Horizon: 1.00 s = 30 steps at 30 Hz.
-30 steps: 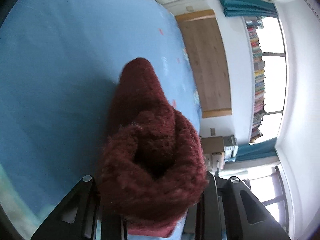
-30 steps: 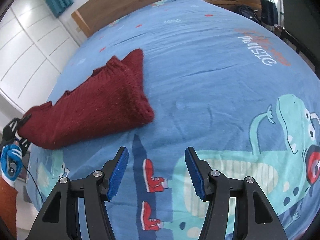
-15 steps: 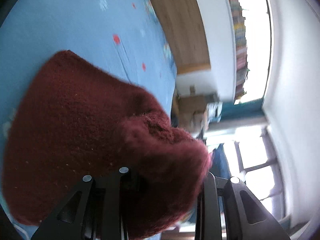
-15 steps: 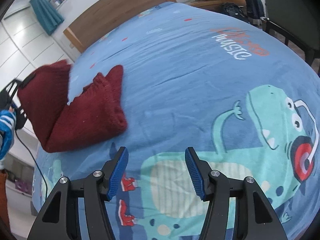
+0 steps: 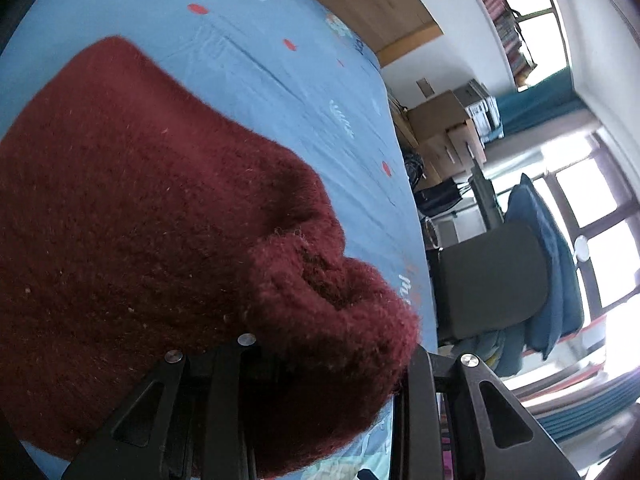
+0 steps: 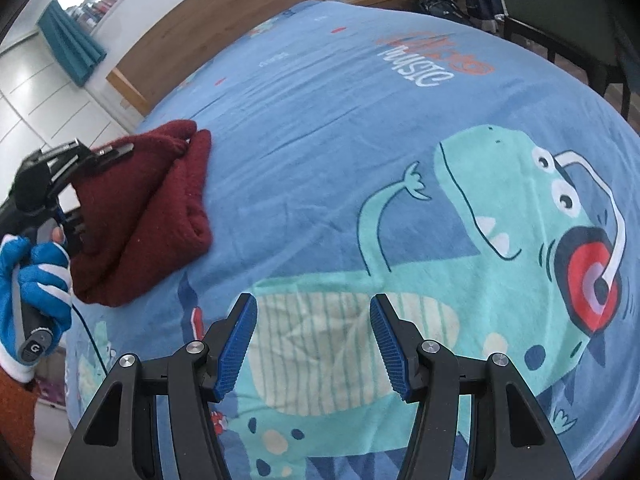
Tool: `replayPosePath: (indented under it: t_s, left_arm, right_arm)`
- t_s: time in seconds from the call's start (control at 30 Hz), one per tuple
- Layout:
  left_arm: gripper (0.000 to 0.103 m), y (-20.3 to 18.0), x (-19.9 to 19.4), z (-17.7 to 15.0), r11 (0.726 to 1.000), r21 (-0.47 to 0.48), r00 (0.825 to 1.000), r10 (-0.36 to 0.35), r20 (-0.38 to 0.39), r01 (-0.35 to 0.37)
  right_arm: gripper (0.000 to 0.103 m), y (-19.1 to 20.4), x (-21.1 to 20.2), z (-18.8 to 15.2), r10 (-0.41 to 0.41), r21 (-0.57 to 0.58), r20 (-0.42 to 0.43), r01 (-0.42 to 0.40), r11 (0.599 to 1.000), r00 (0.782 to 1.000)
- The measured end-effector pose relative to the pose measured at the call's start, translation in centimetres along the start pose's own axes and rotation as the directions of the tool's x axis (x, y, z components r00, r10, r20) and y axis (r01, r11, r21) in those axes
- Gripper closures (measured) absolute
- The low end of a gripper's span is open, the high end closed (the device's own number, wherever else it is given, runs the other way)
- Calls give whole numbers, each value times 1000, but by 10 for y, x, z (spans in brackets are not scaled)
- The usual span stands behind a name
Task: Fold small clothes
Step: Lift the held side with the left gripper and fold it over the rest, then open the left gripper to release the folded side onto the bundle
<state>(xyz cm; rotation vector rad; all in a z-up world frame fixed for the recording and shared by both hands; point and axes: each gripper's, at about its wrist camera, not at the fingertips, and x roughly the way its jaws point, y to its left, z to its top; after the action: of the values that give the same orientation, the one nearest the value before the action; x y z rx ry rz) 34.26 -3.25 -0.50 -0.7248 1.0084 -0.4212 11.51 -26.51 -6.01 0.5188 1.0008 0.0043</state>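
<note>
- Dark red knitted garment (image 6: 148,208): it lies at the left of your right wrist view, on the blue bedsheet (image 6: 320,140), doubled over on itself, with one edge lifted off the sheet. In your left wrist view the same knit (image 5: 140,208) fills the left and centre of the frame.
- Left gripper (image 5: 320,364): your jaws are narrow and clamped on a bunched edge of the garment, which bulges out between and over them at lower centre. In the right wrist view this gripper (image 6: 108,152) shows at the upper left edge of the knit.
- Left hand (image 6: 36,280): in a blue and white glove, wrapped around the gripper's handle at the far left.
- Right gripper (image 6: 312,352): your blue-padded jaws stand apart with nothing between them, above the sheet's dinosaur print (image 6: 500,240), well apart from the garment.
- Surroundings: a wooden headboard (image 6: 208,40) runs along the top of the bed.
</note>
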Motion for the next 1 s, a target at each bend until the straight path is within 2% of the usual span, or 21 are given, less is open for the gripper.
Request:
replayPosePath:
  t_s: [0.1, 0.23, 0.3, 0.4, 0.53, 0.67, 0.77, 0.83, 0.93, 1.0]
  left_arm:
    - [80, -6, 16, -40, 999, 29, 999, 38, -10, -38]
    - [80, -11, 32, -63, 994, 71, 995, 88, -36, -85]
    - [76, -15, 30, -73, 990, 97, 994, 106, -32, -102]
    - [54, -21, 30, -76, 994, 96, 997, 55, -55, -50]
    - [50, -29, 32, -80, 996, 74, 989, -46, -137, 56]
    - [50, -37, 24, -66, 989, 90, 978, -98, -183, 116]
    - [50, -39, 6, -56, 981, 104, 969, -139, -203, 163]
    - [50, -40, -13, -46, 971, 148, 968, -154, -200, 186]
    - [50, -38, -40, -32, 958, 239, 979, -122, -164, 160]
    - [50, -31, -57, -19, 947, 305, 991, -64, -120, 98]
  right_arm:
    - [42, -5, 0, -2, 2, 9, 2, -2, 1000, 1000]
    - [42, -7, -1, -4, -2, 12, 2, 2, 1000, 1000]
    - [42, -8, -2, -4, -3, 15, 2, 3, 1000, 1000]
    - [42, -7, -2, -4, -4, 16, 4, 4, 1000, 1000]
    - [42, 3, -4, -3, -4, -1, 11, 4, 1000, 1000]
    - [42, 20, -9, 4, -3, -39, 25, 4, 999, 1000]
    - [42, 35, -14, 14, 1, -80, 39, 2, 997, 999]
    - [42, 48, -18, 22, 10, -109, 52, -4, 994, 999]
    - [42, 77, -25, 38, 42, -168, 73, -29, 985, 996]
    - [42, 97, -26, 48, 71, -212, 84, -52, 976, 994]
